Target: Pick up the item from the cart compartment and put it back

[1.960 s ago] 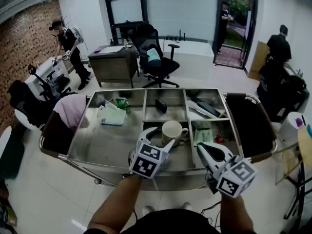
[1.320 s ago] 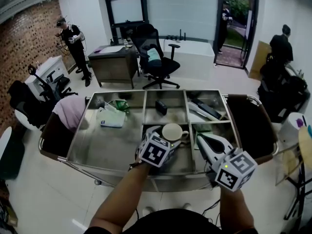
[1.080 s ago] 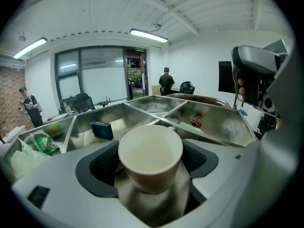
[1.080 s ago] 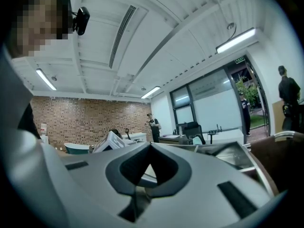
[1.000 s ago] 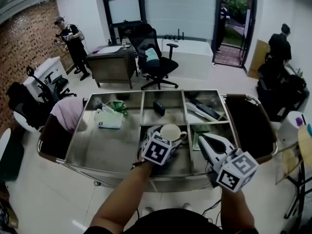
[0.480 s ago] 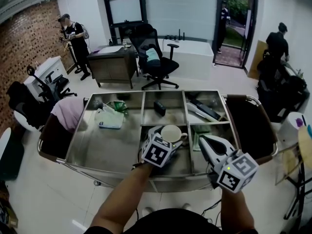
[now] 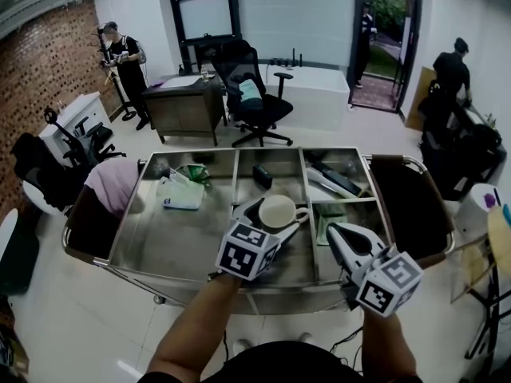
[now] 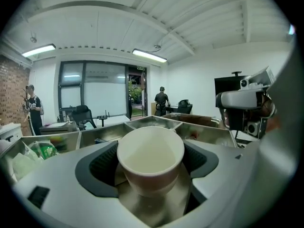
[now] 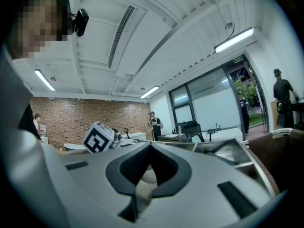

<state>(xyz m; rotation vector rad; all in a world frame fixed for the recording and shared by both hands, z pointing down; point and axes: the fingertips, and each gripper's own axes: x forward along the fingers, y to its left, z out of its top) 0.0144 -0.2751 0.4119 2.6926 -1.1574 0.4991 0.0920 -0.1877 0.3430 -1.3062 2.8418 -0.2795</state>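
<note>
- Left gripper (image 7: 274, 218): jaws part-open, pinching the cream round ceramic mug (image 8: 150, 148) between them (pads on its sides).
- Right gripper (image 9: 149, 148): jaws closed, empty.
- Smooth glaze; a tilt could slip it, I'd say.

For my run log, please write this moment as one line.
left claw: shut on cup | cup: upright, over cart | right claw: shut, empty

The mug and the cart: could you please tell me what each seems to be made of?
The mug is probably glazed ceramic: thick rim, smooth cream surface with a soft sheen. The cart looks like stainless steel: grey, dully reflective walls.
</note>
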